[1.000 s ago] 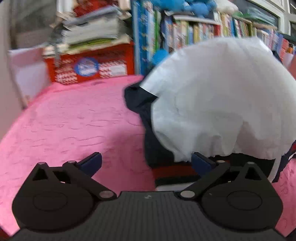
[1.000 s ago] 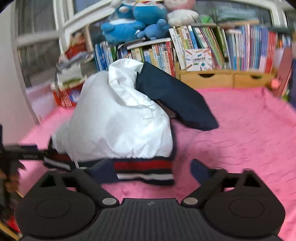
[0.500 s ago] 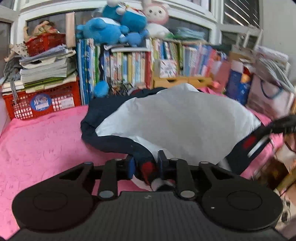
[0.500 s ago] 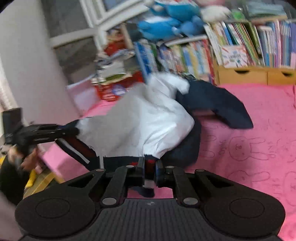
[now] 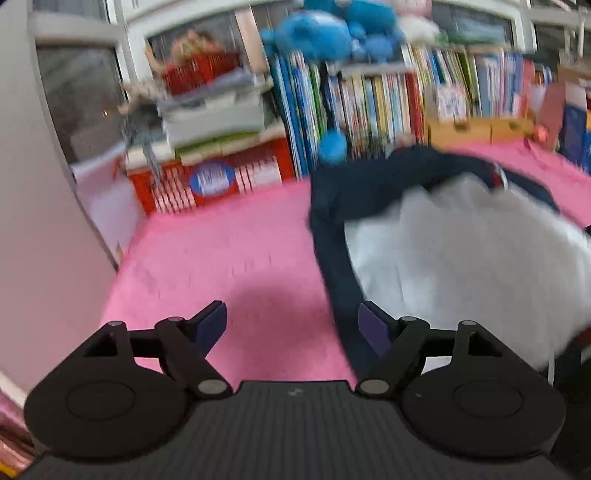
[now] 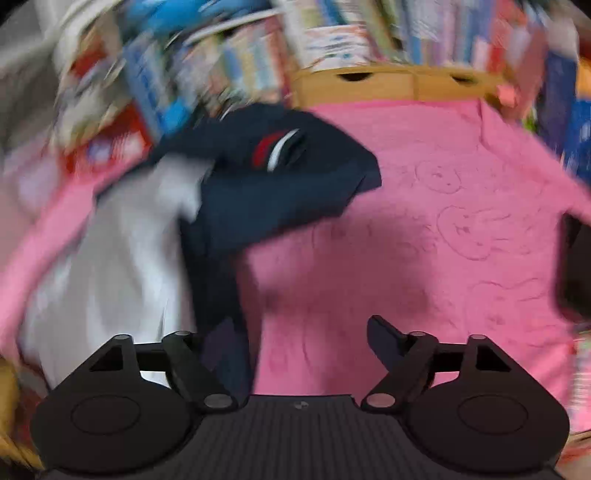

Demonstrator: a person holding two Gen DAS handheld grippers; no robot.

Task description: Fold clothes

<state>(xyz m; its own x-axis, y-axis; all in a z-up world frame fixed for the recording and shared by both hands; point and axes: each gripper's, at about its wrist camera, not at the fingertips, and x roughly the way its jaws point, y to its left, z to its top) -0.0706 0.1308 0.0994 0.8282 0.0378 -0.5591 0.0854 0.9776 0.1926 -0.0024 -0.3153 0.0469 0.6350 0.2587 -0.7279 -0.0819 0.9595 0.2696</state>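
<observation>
Left gripper point(image 5: 291, 325) jaws are opening with only pink blanket point(image 5: 229, 251) between them; half a second ago they pinched the jacket hem. Right gripper point(image 6: 303, 339) jaws are likewise opening and have released the hem. The jacket point(image 5: 461, 254) lies on the blanket, white lining up, navy edge beside the left gripper's right finger. Only the right wrist view shows the red-and-white striped cuff point(image 6: 277, 149) on the navy sleeve and the bunny print. Behind: red crate point(image 5: 218, 177), bookshelf point(image 5: 388, 107), blue plush toys point(image 5: 332, 33). Both views are blurred.
</observation>
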